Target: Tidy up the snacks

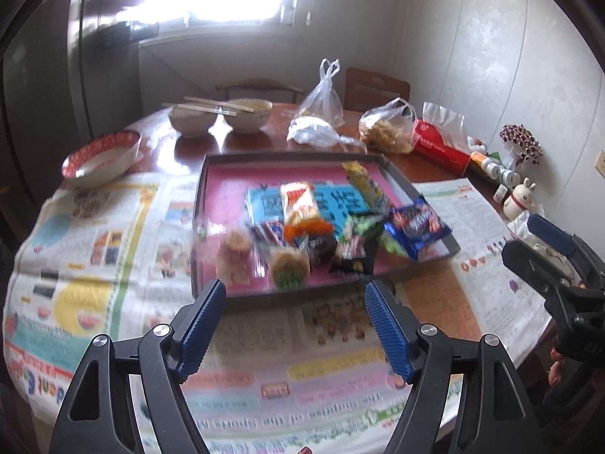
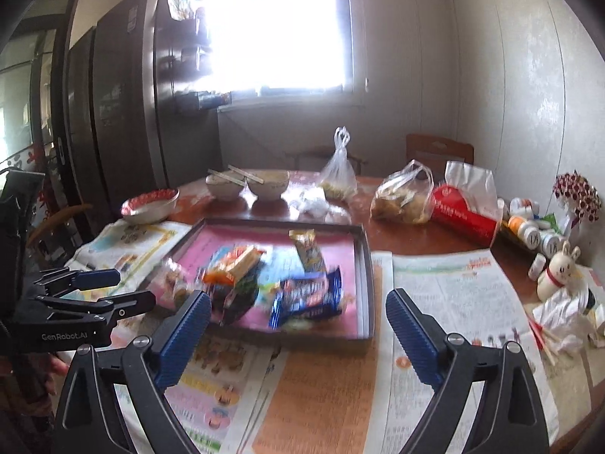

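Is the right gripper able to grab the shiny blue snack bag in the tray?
Probably yes. The right gripper is open and empty, and the blue snack bag lies at the near edge of the tray, just ahead of it. Only the low tray rim is between them.

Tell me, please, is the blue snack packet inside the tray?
Inside: the blue packet lies on the tray's pink floor, within its rim.

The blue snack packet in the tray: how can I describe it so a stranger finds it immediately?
Find the shallow tray with the pink floor on the newspaper-covered table. Look at its near right corner, where the blue snack packet lies, in the left wrist view partly over the rim. Only it is shiny dark blue with red and white print.
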The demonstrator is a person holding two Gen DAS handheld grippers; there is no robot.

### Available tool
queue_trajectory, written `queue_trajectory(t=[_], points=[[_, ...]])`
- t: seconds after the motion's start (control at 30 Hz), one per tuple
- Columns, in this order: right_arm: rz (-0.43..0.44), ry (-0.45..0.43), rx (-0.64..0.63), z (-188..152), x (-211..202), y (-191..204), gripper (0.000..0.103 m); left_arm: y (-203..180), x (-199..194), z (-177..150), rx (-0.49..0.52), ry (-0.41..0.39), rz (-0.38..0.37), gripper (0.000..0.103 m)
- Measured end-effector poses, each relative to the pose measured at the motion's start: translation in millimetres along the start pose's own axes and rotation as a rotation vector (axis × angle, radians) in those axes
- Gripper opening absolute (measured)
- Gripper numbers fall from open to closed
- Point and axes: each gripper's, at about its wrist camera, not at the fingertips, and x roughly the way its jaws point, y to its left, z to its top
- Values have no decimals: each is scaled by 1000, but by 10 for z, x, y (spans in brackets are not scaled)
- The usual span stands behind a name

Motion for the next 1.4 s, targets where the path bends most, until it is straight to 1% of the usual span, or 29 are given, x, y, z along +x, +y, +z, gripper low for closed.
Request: queue_trajectory(t=[0.13, 0.2, 0.3, 0.43, 0.53, 0.73, 1.03, 1.4], points=[[-11, 37, 7, -156, -58, 27, 94, -76, -23, -178, 8, 25, 1, 77], [-7, 51, 4, -232, -69, 50, 94, -119, -38, -239, 19, 28, 14, 77], [-25, 65, -1, -310, -61, 80, 94, -195, -67, -314, 28, 33, 11, 77], [-13, 92, 49, -405, -43, 39, 94, -236, -91, -415, 32, 40, 11, 77], [-37, 94, 69, -464, -62, 12, 94, -256, -65, -486, 33, 59, 13, 77], [-60, 105, 74, -524, -70, -25, 95, -272, -50, -520, 36, 69, 27, 78], [-53, 119, 53, -545, -42, 49, 95, -227, -47, -517, 28, 67, 36, 77], [-58, 126, 61, -562, -22, 25, 95, -186, -63, -519, 25, 63, 47, 77]])
